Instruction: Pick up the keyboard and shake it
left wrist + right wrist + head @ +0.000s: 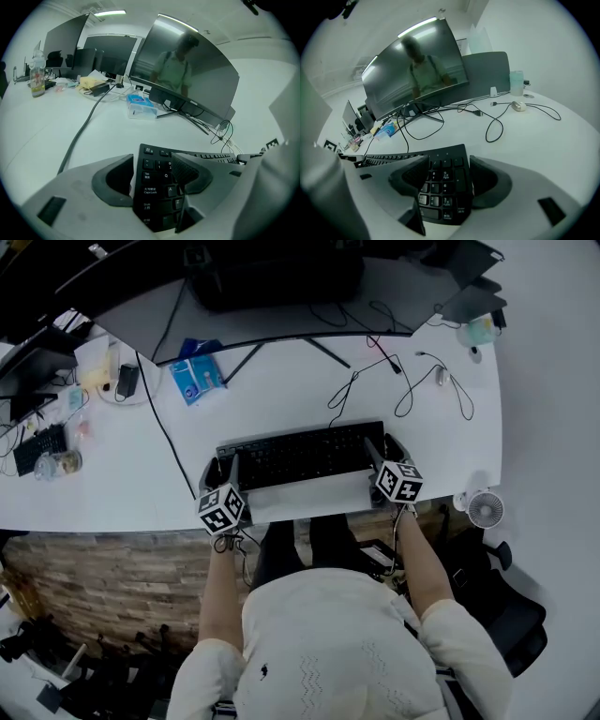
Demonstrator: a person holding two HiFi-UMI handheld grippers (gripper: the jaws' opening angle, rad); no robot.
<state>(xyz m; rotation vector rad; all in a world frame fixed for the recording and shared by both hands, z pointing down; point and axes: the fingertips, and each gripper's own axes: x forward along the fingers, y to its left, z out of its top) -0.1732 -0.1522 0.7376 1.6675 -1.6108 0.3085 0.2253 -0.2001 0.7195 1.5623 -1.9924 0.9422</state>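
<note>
The keyboard (300,454) lies along the near edge of the table (281,399), in front of the monitor (272,277). Its left end sits between the jaws of the left gripper (223,474) and its right end between the jaws of the right gripper (382,454). A tissue pack (197,379) lies behind it to the left. Cables (375,381) and a mouse (441,376) lie behind it to the right. A bottle (56,463) lies far left.
</note>
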